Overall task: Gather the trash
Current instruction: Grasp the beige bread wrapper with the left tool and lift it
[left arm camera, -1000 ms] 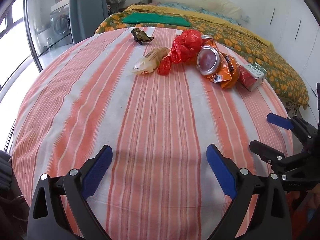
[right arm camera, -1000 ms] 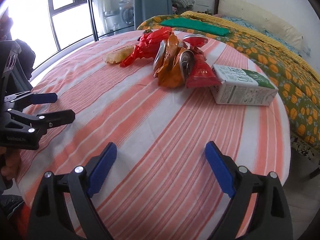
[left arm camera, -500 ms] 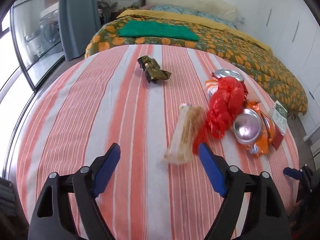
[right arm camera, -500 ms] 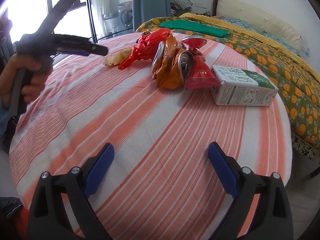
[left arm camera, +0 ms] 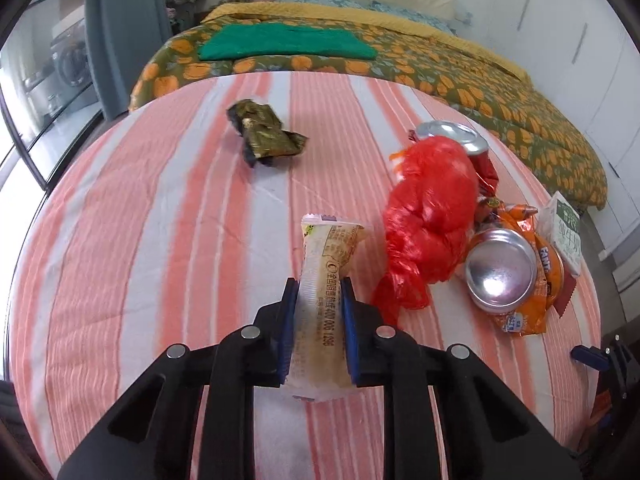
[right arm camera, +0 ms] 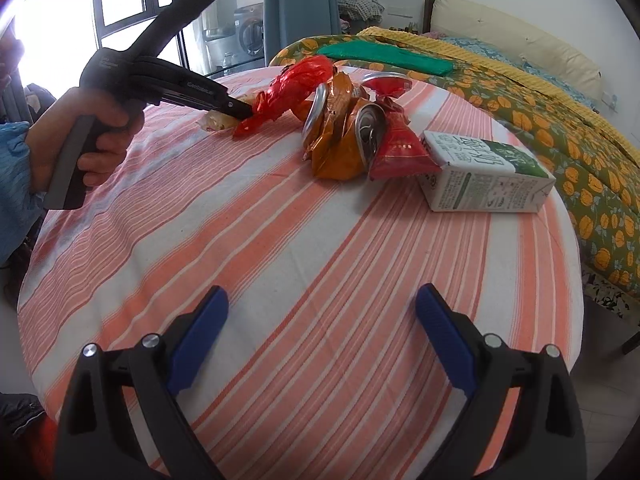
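**Left hand-held gripper pinches a snack wrapper; right one waits wide apart**

In the left wrist view, the left hand-held gripper (left arm camera: 319,300) sits at the bottom centre of the frame with its blue pads pressed against both sides of a pale, translucent snack wrapper (left arm camera: 326,276). The wrapper runs lengthwise between the fingers and sticks out past their tips toward the middle of the frame. It lies on the striped tabletop (left arm camera: 160,240), which is covered with an orange and white cloth.

Just to the right of the wrapper is a crumpled red plastic bag (left arm camera: 432,204), touching a pile of other trash: an orange chip bag (left arm camera: 532,292) with a crushed can (left arm camera: 500,272) resting on it, base toward the camera, and a second can (left arm camera: 452,134) behind the red bag. A milk carton (left arm camera: 566,232) shows at the right edge. A dark green-gold wrapper (left arm camera: 266,134) lies alone in the upper left part of the tabletop, well apart from the pile.

In the right wrist view, the right hand-held gripper (right arm camera: 322,334) fills the bottom of the frame, fingers spread wide with nothing between them, near the front edge of the tabletop. The person's hand (right arm camera: 86,136) grips the left tool at the left of that frame. A bed (right arm camera: 560,112) with an orange-flowered cover stands behind the tabletop.
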Tool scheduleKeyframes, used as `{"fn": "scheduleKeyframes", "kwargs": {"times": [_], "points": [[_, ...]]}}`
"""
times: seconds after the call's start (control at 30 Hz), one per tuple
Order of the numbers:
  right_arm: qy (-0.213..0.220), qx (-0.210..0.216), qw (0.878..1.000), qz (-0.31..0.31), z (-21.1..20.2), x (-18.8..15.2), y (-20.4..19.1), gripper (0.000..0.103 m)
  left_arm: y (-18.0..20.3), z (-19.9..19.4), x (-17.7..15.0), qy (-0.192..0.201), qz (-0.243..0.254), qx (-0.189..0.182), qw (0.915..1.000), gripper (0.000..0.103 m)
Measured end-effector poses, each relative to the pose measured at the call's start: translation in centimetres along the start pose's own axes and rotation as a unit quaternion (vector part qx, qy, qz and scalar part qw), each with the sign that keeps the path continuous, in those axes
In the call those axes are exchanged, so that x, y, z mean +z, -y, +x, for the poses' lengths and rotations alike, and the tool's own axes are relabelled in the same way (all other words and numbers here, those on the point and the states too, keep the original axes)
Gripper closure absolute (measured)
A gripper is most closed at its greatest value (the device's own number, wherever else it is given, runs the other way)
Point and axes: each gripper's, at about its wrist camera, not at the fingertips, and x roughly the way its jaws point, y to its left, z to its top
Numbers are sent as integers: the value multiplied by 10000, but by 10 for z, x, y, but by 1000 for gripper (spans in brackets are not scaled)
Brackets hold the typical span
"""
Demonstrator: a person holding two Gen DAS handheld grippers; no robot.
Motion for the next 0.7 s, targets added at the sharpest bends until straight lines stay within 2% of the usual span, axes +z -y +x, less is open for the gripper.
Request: {"fn": "scheduleKeyframes", "kwargs": {"times": [0.17,0.33,0.5,0.53,0.57,0.63,0.7], "points": [[-3,2,10000,-2,0,0,0,11,-6,-33,-25,99,-270,338,9990,83],[-1,-2,10000,-1,0,0,0,11,4,-63,-72,159,-335,304,9988,82],[2,-6,10000,6,0,-1,0,11,22,-66,-99,194,-354,159,9991,81],[4,-12,10000,10,0,-1,0,11,25,-65,-101,236,-306,230,9990,75],[7,-23,10000,20,-1,-1,-1,11,28,-63,-102,253,-255,287,9989,65],[7,-32,10000,43,-1,-1,0,11,30,-58,-103,263,-227,349,9988,54],[11,-29,10000,79,-1,-1,1,11,31,-55,-103,311,-152,385,9987,48]]}}
